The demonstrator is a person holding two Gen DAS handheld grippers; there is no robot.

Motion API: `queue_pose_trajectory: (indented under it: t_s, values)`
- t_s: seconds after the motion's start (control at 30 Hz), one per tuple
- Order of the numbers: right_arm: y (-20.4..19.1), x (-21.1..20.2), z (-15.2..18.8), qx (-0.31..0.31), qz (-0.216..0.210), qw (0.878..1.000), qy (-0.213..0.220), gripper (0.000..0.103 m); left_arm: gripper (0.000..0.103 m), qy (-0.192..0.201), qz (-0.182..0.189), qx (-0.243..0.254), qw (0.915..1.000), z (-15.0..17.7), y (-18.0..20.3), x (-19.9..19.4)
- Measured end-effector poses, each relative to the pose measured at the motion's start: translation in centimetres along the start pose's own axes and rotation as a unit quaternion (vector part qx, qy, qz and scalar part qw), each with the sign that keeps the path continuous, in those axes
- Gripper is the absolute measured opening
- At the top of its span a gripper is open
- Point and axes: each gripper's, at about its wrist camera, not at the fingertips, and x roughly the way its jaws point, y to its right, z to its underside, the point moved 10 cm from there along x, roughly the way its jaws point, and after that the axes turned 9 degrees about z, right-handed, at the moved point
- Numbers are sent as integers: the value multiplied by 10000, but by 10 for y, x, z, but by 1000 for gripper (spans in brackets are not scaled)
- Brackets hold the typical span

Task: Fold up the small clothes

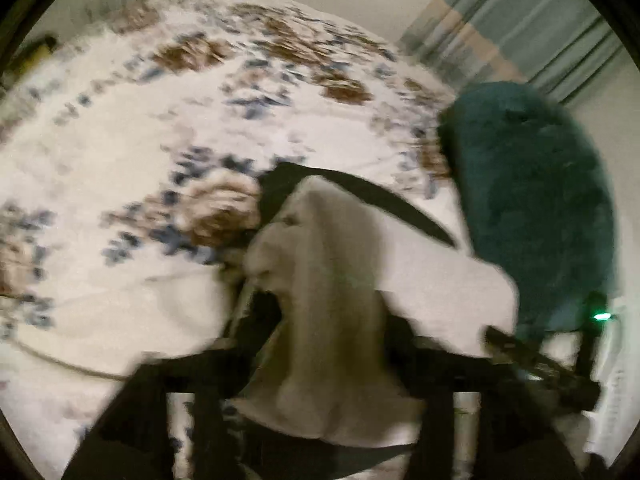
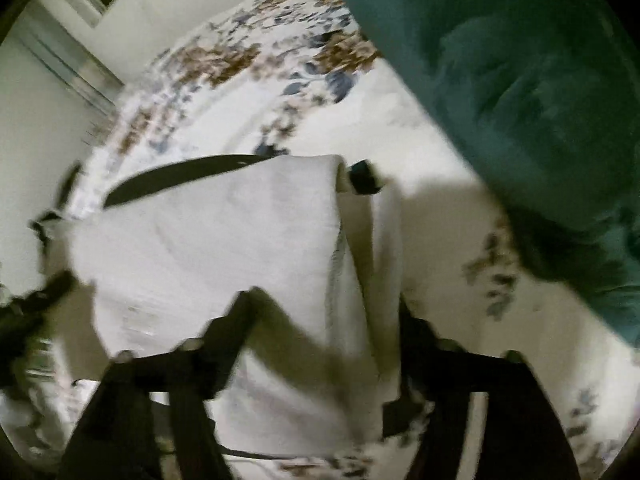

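Floral bedsheet (image 1: 120, 152) fills frame bkgd, teal cloth (image 2: 520, 80) upper right, white garment w/ black waistband (image 2: 208, 248) lifted at frame ctr, bunched btwn left gripper (image 1: 320, 360) & right gripper (image 2: 320, 352), both clenched on its fabric.

A bed (image 1: 132, 184) fills most of both views, its white sheet printed with brown and blue flowers. Pale walls (image 2: 36, 128) rise beyond it. Striped curtains (image 1: 532, 28) hang past the far corner. The light is dim, the pictures blurred.
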Motion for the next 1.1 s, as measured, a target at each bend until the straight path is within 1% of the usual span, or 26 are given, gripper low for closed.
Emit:
queue_pose_trajectory:
  t_s: [0.03,0.1,0.13,0.2,0.3,0.4,0.47,0.53,0.67,0.77,0.97,1.0,1.1]
  values:
    - [1,-2,1,-81,193,9998,66,86,90,92,-226,113,9996,1,0,-5]
    - [2,-10,8,-193,456,9987,153,98,90,259,-487,288,9981,4,4,-14]
    - [2,-12,11,-244,549,9981,165,100,91,311,-596,348,9971,7,5,-16]
    - [1,-19,24,-349,782,9961,213,101,92,340,-816,480,9949,16,8,-19]
    - [5,-28,39,-355,1042,9935,297,103,92,271,-1178,676,9904,29,9,-17]
    - [7,-41,53,-284,1108,9929,314,103,92,267,-1353,850,9868,40,14,-21]
    - [7,-55,61,-280,1090,9930,364,103,102,396,-1455,967,9838,45,20,-31]
    - [9,-75,69,-275,1150,9919,457,103,103,463,-1510,1052,9818,49,28,-43]
    - [13,-124,80,-317,1300,9885,707,103,103,424,-1566,1092,9807,63,46,-72]
    - [16,-171,90,-319,1401,9853,929,103,103,448,-1604,1159,9792,74,65,-100]
    - [20,-285,116,-299,1594,9760,1456,103,103,570,-1527,1429,9762,103,115,-166]
    - [21,-310,124,-302,1630,9739,1553,103,103,608,-1523,1481,9753,110,124,-183]
    - [24,-365,140,-259,1693,9693,1764,103,103,719,-1536,1599,9725,123,145,-223]
